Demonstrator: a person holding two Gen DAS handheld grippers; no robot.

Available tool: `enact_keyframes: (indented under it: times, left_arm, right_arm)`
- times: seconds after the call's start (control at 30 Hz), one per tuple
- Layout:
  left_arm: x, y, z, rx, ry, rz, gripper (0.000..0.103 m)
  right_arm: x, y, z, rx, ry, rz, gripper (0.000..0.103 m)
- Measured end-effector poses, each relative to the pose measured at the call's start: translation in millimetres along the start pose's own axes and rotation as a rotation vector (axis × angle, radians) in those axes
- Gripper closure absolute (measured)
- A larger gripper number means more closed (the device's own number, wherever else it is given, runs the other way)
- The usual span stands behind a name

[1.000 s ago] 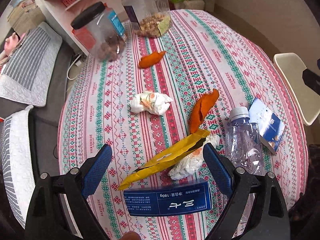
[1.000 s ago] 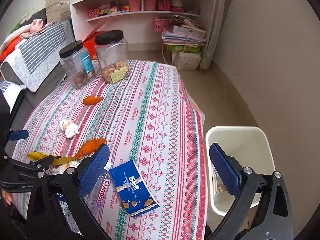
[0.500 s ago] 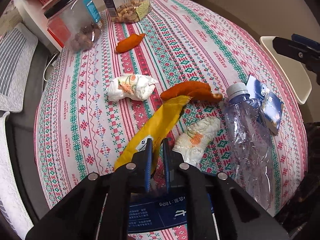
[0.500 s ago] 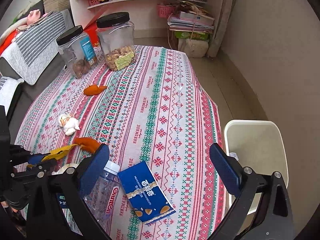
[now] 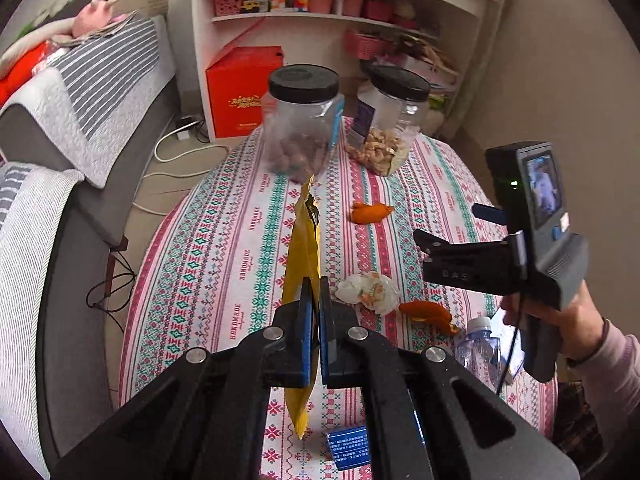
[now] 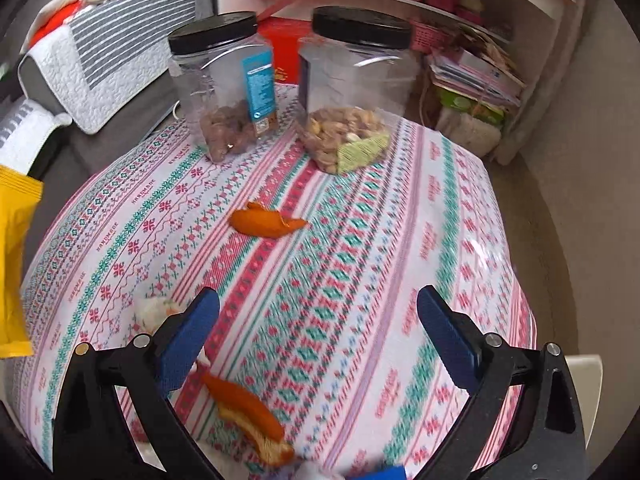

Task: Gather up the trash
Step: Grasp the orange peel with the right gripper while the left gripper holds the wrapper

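Note:
My left gripper (image 5: 315, 320) is shut on a yellow snack wrapper (image 5: 302, 256) and holds it upright above the table; the wrapper also shows at the left edge of the right wrist view (image 6: 14, 264). My right gripper (image 6: 318, 336) is open and empty above the tablecloth, and it appears from outside in the left wrist view (image 5: 460, 268). Two orange peels lie on the cloth, one far (image 6: 266, 222) and one near (image 6: 248, 416). A crumpled tissue (image 5: 370, 292) lies beside the near peel (image 5: 428, 314). A clear plastic bottle (image 5: 478, 348) lies at the right.
Two clear jars with black lids, one with dark nuts (image 6: 226, 84) and one with mixed nuts (image 6: 352, 88), stand at the table's far end. A blue box (image 5: 348, 446) lies near the front edge. A white bin's rim (image 6: 582, 364) shows at the right. A sofa (image 5: 60, 120) stands left.
My left gripper has lifted the yellow wrapper off the table and tilted up toward the shelves. My right gripper has moved in over the table, toward the orange peels.

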State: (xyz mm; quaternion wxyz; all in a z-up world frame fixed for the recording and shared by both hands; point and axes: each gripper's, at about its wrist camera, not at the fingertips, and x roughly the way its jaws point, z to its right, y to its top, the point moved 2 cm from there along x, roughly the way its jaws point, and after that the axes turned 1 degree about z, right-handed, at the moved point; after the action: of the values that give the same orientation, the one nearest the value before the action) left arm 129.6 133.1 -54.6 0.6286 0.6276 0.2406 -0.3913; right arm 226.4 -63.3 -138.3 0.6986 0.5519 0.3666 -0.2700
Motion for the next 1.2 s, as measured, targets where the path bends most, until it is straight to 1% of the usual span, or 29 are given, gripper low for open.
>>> enact_keyframes:
  times: [0.07,0.1,0.13,0.27,0.33,0.37,0.4,0.43,0.5,0.57,0.67,0.77,0.87,1.07,1.13,1.2]
  left_arm:
    - [0,2,-10,-0.033,0.003,-0.002,0.1]
    - [0,2,-12,-0.041,0.005,-0.007,0.1]
    - [1,2,-15,-0.049,0.005,-0.011,0.1]
    - [2,-1,-26,-0.084,-0.006,-0.027,0.1]
    - [5,-2,-31,-0.095,0.002,-0.034,0.1]
    - [6,-2,-32,-0.101,0.006,-0.034,0.1]
    - [6,-2,-34,-0.107,0.01,-0.033,0.1]
    - [6,-2,-36,-0.112,0.013,-0.031,0.1]
    - [5,-2,-40,-0.126,0.018,-0.024,0.1]
    - [3,-2,-42,-0.138,0.022,-0.017,0.1]
    - [1,-1,-45,-0.156,0.028,-0.005,0.1]
    - [-2,0,-46,-0.162,0.047,0.014,0.1]
    - [-8,0,-48,-0.177,0.047,0.033,0.1]
    - [-16,-3,-52,-0.21,0.053,0.062,0.1]
    - [-16,-5,-51,-0.218,0.056,0.07,0.1]
    - [-17,-7,-49,-0.22,0.06,0.075,0.1]
  right_arm:
    - [18,11,-7,-0.031,0.063,-0.023,0.027]
    - [28,16,-9,-0.028,0.087,-0.043,0.03]
    - [35,19,-12,-0.032,0.104,-0.056,0.03]
    - [58,25,-31,-0.135,0.088,-0.058,0.031]
    - [72,27,-36,-0.153,0.086,-0.093,0.042]
    - [82,28,-37,-0.157,0.068,-0.125,0.053]
    - [85,30,-37,-0.155,0.054,-0.119,0.054]
    - [86,32,-36,-0.14,0.075,-0.125,0.06]
    - [86,34,-32,-0.109,0.071,-0.138,0.078]
    - [81,34,-29,-0.077,0.093,-0.137,0.087]
    - [66,30,-29,-0.049,0.096,-0.112,0.091]
    - [42,28,-32,-0.01,0.108,-0.072,0.091]
    - [16,25,-35,0.011,0.112,-0.037,0.091]
    - [-42,17,-49,0.02,0.116,0.03,0.091]
    - [-62,9,-52,0.021,0.123,0.047,0.091]
    - [-75,6,-55,0.028,0.132,0.06,0.091]
